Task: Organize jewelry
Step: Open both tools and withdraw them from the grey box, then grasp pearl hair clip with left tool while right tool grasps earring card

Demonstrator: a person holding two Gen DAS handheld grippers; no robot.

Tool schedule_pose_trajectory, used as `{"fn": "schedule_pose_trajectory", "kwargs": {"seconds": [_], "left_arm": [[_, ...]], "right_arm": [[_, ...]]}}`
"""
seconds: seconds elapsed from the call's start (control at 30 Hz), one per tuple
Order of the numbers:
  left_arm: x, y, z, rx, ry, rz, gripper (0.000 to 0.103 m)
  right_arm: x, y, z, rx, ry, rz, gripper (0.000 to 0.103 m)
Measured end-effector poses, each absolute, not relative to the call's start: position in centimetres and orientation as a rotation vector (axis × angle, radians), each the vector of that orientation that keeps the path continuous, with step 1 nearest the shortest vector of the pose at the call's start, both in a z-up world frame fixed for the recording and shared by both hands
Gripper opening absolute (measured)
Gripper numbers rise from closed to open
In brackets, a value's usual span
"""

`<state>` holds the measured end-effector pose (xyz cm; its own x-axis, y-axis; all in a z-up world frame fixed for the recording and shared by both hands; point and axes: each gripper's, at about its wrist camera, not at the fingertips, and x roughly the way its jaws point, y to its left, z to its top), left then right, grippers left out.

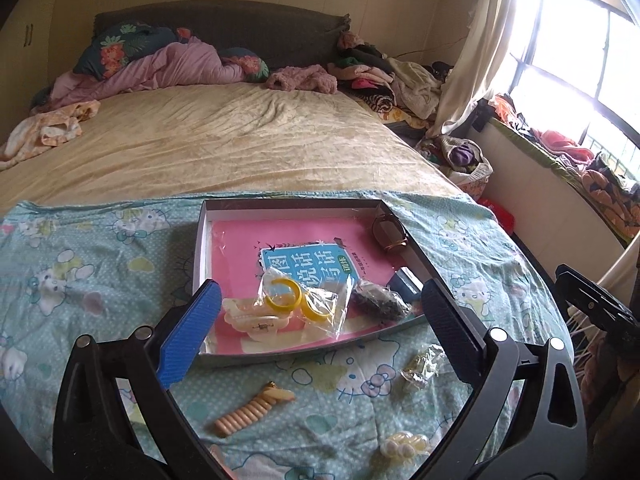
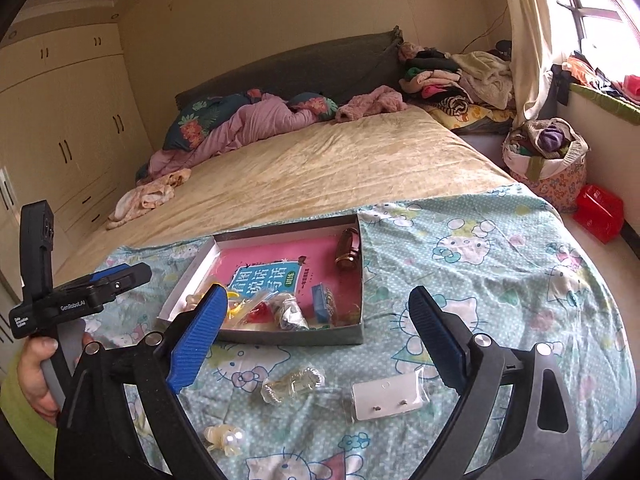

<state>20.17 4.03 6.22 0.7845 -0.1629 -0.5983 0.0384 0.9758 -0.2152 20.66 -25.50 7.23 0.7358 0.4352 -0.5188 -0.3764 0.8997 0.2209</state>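
A lived-in home bedroom is showing here: a wide bed with a dark headboard is stretching toward 12 o'clock, bedding bunching by its pillows. Clothes are piling at 1 o'clock, wardrobes are standing at 9 o'clock, and daylight is pouring through a curtained window at 2 o'clock.

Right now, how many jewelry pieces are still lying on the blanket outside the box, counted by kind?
Beige spiral hair tie: 1
Pearl hair clip: 1
Clear bag with a beaded piece: 1
Earring card: 1
Total: 4
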Motion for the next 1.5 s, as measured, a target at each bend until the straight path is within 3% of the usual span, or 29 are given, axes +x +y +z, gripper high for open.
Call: {"fn": "schedule_pose_trajectory", "kwargs": {"seconds": [0.53,0.67,1.5], "left_arm": [[16.5,3.5,7.0,-0.177,0.642,-0.121,0.093],[15.9,3.1,6.9,-0.169,0.646,-0.132,0.093],[13.8,-1.3,2.4,-0.079,0.762,-0.223,0.093]], "right_arm": [[17.8,-26.6,7.2,0.095,0.594,0.431,0.092],[17.0,-26.8,7.2,0.085,0.584,0.42,0.096],[16.0,-28.0,4.4,0.039,0.66,0.352,0.098]]}}
